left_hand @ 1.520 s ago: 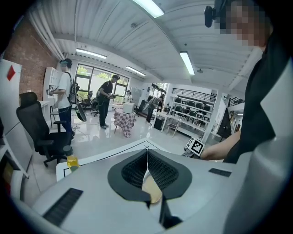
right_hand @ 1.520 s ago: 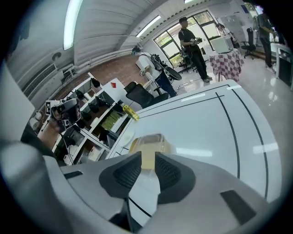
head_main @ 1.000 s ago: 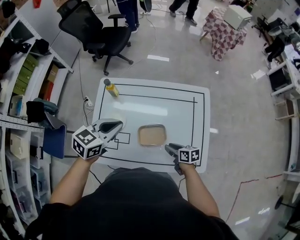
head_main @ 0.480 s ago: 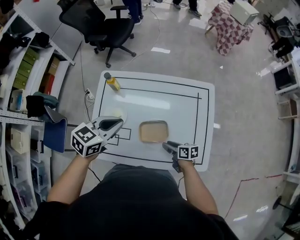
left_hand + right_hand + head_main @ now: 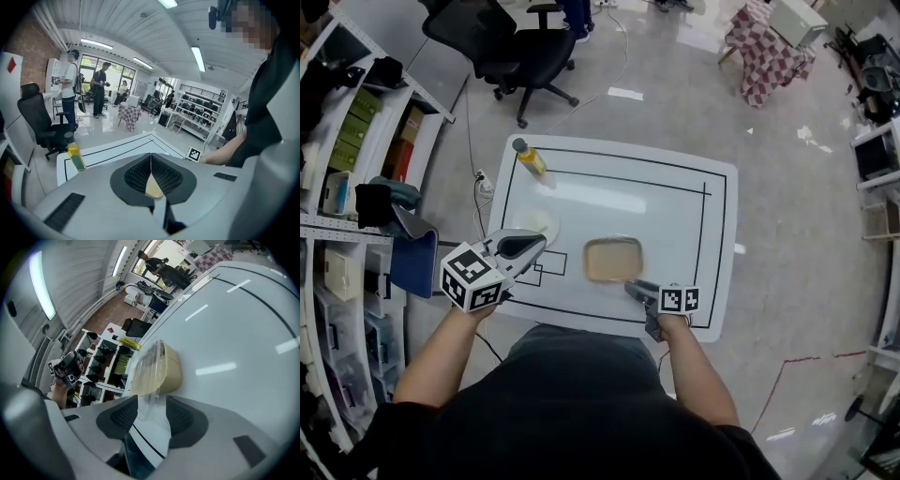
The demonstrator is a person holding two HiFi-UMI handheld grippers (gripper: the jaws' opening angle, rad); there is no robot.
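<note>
Right gripper (image 5: 151, 404), jaws apart astride the clear rim of the tan container (image 5: 171, 366): best seated deep, then closed squarely. Left gripper (image 5: 151, 159) closed, empty, over tabletop (image 5: 656, 206).

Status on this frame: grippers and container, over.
Left gripper shut, beside white plate. Right gripper open, clear lid edge of tan container between jaws. Yellow bottle at far corner, well apart.

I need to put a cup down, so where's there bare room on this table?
Bare: the white table beyond the tan plastic container, right of the yellow bottle. Crowded: the near left, round white plate by the left hand-held gripper.
</note>
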